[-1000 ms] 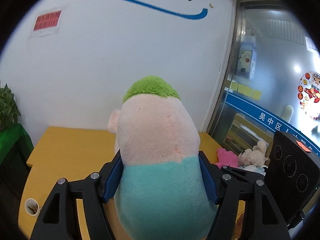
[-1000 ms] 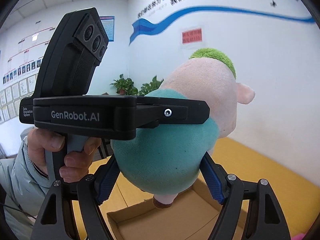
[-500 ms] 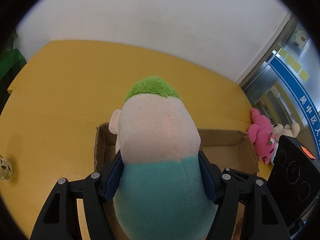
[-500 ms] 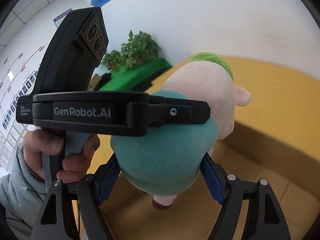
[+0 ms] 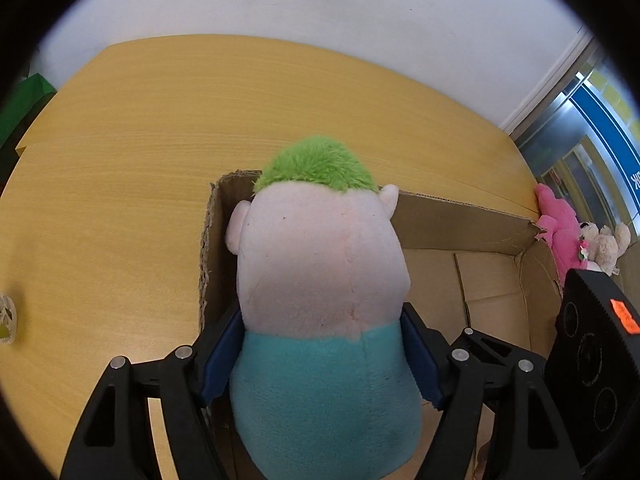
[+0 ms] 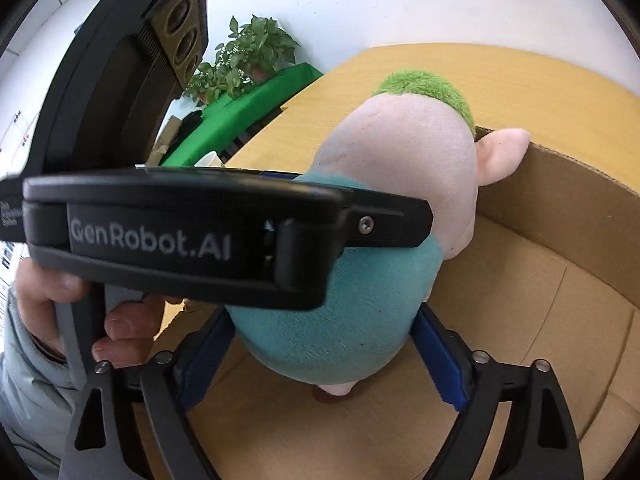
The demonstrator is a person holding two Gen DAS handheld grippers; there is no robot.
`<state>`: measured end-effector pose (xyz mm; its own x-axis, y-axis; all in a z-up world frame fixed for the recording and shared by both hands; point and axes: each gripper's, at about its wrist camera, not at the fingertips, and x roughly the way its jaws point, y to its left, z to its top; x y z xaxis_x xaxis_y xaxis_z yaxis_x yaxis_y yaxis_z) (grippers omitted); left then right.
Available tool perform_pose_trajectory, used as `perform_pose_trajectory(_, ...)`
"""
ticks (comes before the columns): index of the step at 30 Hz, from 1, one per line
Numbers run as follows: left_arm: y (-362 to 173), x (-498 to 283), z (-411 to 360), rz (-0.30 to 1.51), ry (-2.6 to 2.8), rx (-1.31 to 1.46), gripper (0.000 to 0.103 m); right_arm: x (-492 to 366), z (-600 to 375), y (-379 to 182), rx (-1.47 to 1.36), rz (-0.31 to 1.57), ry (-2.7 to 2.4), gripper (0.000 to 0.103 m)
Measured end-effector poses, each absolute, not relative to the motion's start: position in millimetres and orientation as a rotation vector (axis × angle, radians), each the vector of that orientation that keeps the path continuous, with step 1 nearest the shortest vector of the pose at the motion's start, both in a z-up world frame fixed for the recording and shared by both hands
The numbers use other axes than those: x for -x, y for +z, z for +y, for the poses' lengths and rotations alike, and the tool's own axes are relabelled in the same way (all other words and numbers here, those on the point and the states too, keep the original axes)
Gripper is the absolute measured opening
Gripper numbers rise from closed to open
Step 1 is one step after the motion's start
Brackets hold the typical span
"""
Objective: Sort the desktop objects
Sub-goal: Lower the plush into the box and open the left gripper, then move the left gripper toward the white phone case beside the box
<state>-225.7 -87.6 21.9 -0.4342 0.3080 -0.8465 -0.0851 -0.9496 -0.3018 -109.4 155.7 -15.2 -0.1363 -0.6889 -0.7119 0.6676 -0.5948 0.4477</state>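
Note:
A plush toy (image 5: 320, 280) with green hair, a pink head and a teal body stands in the left end of an open cardboard box (image 5: 460, 220) on the yellow table (image 5: 120, 200). In the right wrist view its foot touches the box floor (image 6: 520, 340). My left gripper (image 5: 320, 356) straddles the teal body; its jaws are opening and the blue pads still touch the plush. My right gripper (image 6: 324, 356) also straddles the toy (image 6: 400, 184); its jaws are opening and the pads stand just off the fabric. The left gripper's body (image 6: 200, 236) crosses in front of the toy.
A pink plush (image 5: 560, 228) and a beige teddy bear (image 5: 604, 244) lie past the box's right end. A patterned cup (image 5: 6, 316) stands at the table's left edge. Potted plants (image 6: 248, 56) on a green cloth (image 6: 248, 100) sit beyond the table. A person's hand (image 6: 120, 328) grips the left handle.
Both grippers came down with the plush from in front of the wall into the cardboard box. The right pads have spread away from the toy; the left pads have widened slightly.

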Motion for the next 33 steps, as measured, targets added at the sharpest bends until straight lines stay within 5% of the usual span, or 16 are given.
perform_pose_trajectory(14,93.0,159.4,-109.6,-0.287,2.659,1.272,0.074,59.2,180.4,77.0,-1.069,0.010,-2.053,0.103)
perform_pose_trajectory(20,129.1,96.4,-85.3,-0.196,2.839,0.957,0.075,24.2,180.7,116.0,-0.996,0.120,-2.283,0.103)
perform_pose_trajectory(24,151.4,42.2,-63.9,-0.108,2.953,0.703,0.083,-4.1,178.6,130.1,-0.881,0.191,-2.455,0.103)
perform_pose_trajectory(33,134.2,-26.2,-13.7,-0.025,2.917,0.684,0.085,-28.5,200.2,101.2,-0.926,0.177,-2.652,0.103)
